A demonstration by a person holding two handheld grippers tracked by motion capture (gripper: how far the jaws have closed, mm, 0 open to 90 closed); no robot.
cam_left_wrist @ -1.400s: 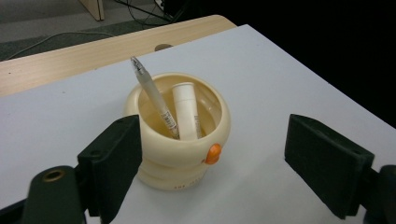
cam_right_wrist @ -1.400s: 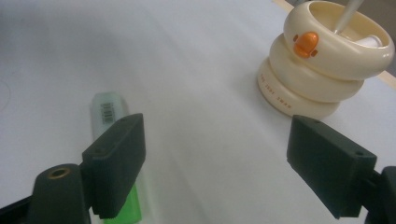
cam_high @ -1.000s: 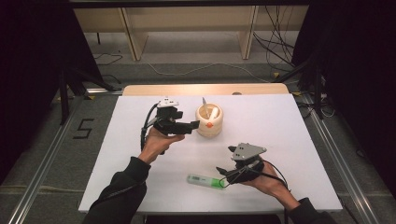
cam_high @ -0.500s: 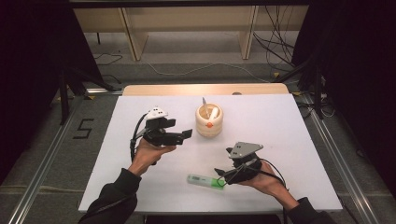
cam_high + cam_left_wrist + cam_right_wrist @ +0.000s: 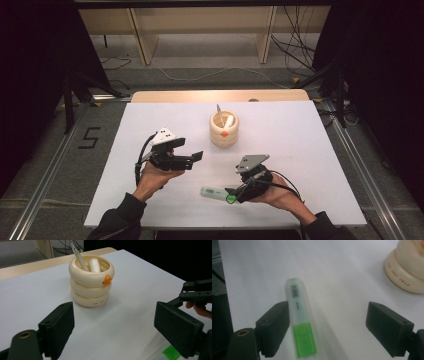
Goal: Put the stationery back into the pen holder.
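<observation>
Right gripper (image 5: 235, 192) low over the table, jaws spread wide, nothing clamped. Green highlighter (image 5: 300, 328) lies flat between the jaws, its body just beside the camera-left jaw, wide gap to the other; green cap end nearest the camera, barcode end pointing away. In the high view the highlighter (image 5: 215, 193) sticks out leftward from the right gripper.

Change over the last second: right gripper barely moved, holding station over the highlighter. Left gripper (image 5: 192, 159) has pulled back from beside the duck-beak pen cup (image 5: 224, 130) toward the person's near-left; jaws wide, empty. From it the pen cup (image 5: 91, 280) now stands ahead and apart, a pen and a white tube upright inside.

Judgement: left hand is clearing out; the right is set for the pick. Closing should catch the highlighter, though off-centre — it may slide or twist first.
</observation>
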